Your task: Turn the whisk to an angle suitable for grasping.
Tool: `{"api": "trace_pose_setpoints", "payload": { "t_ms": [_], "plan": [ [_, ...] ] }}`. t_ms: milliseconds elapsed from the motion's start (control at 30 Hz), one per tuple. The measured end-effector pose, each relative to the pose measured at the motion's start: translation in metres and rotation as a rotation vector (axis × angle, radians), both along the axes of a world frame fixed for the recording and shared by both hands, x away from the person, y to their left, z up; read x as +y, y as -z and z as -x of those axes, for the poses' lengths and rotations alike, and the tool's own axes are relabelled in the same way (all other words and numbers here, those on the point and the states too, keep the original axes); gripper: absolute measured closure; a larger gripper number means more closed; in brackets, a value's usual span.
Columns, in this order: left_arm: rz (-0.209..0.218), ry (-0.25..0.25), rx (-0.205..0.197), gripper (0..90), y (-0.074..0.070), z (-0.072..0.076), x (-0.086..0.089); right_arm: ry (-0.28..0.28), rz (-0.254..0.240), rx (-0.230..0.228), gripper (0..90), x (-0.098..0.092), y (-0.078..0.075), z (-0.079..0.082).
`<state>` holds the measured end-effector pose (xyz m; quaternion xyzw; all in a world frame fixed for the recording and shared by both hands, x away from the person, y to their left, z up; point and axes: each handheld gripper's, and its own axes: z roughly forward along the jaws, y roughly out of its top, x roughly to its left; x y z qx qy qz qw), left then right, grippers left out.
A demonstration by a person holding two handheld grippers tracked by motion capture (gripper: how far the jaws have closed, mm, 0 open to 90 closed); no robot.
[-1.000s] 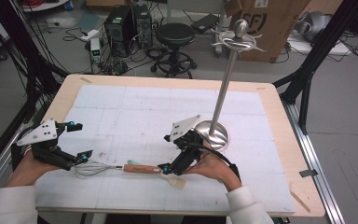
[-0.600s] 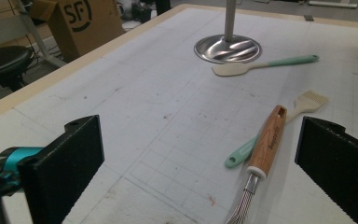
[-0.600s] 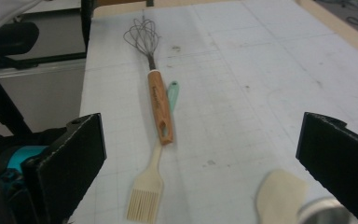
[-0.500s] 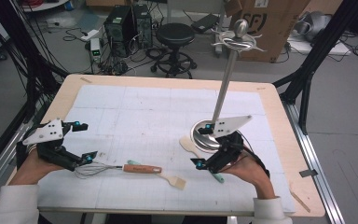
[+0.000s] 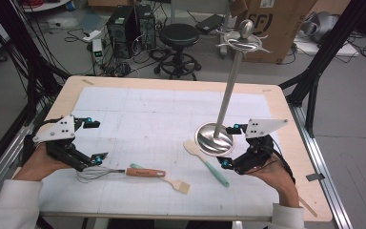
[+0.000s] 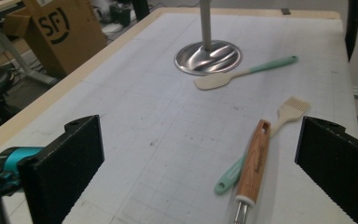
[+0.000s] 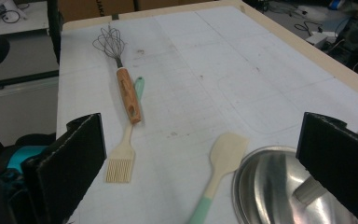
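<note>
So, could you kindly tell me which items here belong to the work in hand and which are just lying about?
In hand:
- wire whisk with wooden handle
- mint-handled cream spatula
- mint-handled pastry brush
- tall steel utensil stand with round base
- left gripper, open
- right gripper, open

Lying about:
- black swivel stool
- cardboard box
- computer towers

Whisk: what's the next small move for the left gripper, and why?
Probably ease the left gripper forward and down so its open fingers straddle the whisk's wooden handle. The whisk lies flat just ahead of it, ungrasped, resting across the pastry brush, so close on the handle alone.
</note>
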<state>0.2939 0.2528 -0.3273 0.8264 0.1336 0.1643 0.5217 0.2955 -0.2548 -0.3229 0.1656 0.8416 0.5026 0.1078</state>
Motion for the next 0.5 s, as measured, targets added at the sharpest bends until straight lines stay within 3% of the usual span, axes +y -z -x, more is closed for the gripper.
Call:
{"api": "trace_pose_setpoints", "payload": {
  "t_ms": [233, 367, 500],
  "plan": [
    [-0.113, 0.088, -0.005, 1.7, -0.005, -0.007, -0.031, 0.017, -0.002, 0.004, 0.3, -0.008, 0.004, 0.000],
    [-0.182, 0.132, 0.028, 1.6, 0.002, -0.009, -0.050, 0.027, -0.009, 0.001, 0.3, -0.011, 0.005, 0.000],
    [-0.246, 0.179, 0.028, 1.6, 0.013, -0.008, -0.066, 0.033, -0.013, -0.008, 0.3, -0.014, 0.005, 0.000]
  ]
}}
